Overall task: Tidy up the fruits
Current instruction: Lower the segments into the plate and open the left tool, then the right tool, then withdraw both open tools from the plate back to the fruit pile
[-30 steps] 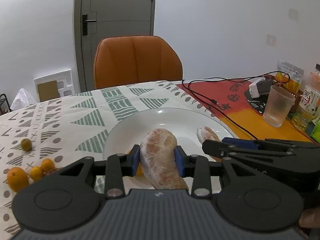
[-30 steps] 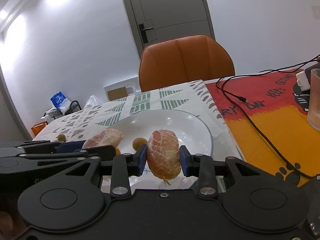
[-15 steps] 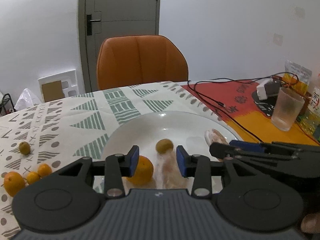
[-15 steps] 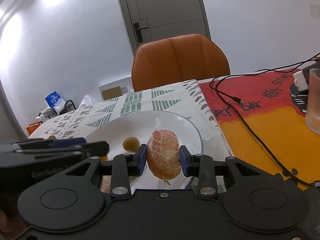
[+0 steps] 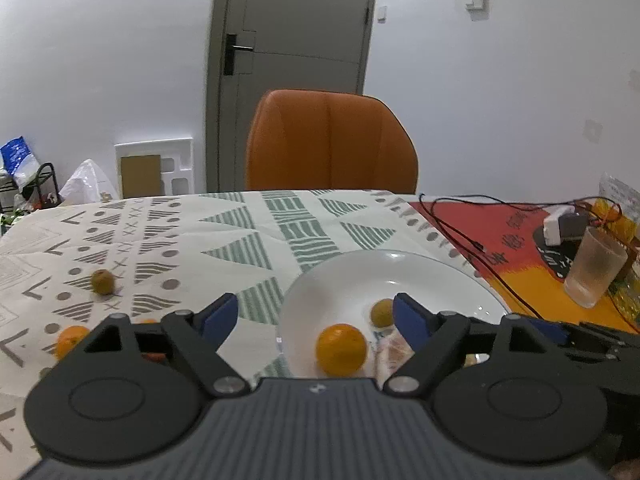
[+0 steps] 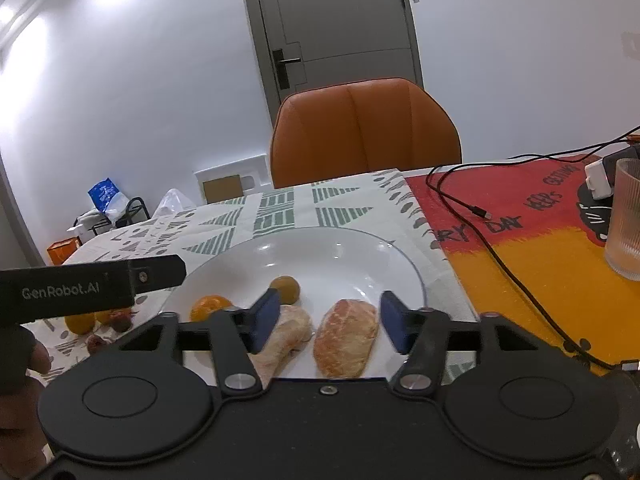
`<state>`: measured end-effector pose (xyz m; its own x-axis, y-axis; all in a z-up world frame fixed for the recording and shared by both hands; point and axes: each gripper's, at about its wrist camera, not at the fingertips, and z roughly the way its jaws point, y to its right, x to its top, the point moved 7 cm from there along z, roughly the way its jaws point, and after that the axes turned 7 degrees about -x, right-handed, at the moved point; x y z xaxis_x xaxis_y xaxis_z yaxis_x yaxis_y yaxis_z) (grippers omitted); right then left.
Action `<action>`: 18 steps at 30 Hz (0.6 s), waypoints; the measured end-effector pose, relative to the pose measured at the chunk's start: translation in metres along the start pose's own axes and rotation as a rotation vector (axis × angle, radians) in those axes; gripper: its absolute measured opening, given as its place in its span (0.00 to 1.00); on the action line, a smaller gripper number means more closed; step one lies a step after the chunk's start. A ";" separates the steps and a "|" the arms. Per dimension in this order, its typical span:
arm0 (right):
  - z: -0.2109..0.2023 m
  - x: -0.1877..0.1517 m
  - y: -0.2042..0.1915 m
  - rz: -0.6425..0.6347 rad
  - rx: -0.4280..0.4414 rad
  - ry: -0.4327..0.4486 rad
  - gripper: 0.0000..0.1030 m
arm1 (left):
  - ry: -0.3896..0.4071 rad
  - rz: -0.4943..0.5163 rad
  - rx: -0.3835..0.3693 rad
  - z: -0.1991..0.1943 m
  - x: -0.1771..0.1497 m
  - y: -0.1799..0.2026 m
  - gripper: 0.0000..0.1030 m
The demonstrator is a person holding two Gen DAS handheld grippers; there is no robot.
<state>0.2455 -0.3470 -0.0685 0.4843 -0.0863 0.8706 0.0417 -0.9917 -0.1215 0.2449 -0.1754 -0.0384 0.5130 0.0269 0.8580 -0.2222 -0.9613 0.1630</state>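
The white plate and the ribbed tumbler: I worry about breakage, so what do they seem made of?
The round white plate looks like glazed ceramic, possibly melamine: opaque, glossy, with sharp light reflections on its surface. The ribbed translucent tumbler looks like frosted glass or plastic: light passes through its cloudy, vertically ridged wall. The pictures cannot settle either.

Two peeled segments (image 6: pixel 346 336) lie side by side on white plate (image 6: pixel 360 248).

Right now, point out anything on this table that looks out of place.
Several small fruits lie loose on the patterned tablecloth, off the white plate: a greenish-brown one alone, and an orange one nearer the edge. A black cable also trails across the red and orange mat. Nothing looks spilled or broken.
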 end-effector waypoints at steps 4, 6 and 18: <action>-0.005 0.000 -0.008 0.002 0.011 0.000 0.72 | -0.004 -0.013 0.003 -0.008 -0.001 -0.010 0.86; -0.007 0.000 -0.012 0.002 0.013 -0.001 0.79 | -0.001 -0.014 0.013 -0.013 -0.002 -0.015 0.87; -0.011 -0.001 -0.043 -0.018 0.011 -0.005 0.92 | 0.014 -0.096 0.079 -0.039 -0.007 -0.062 0.94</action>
<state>0.2340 -0.3057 -0.0591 0.4875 -0.0683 0.8704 0.0599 -0.9920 -0.1114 0.2228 -0.1051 -0.0357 0.5168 0.1233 0.8472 -0.1062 -0.9727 0.2064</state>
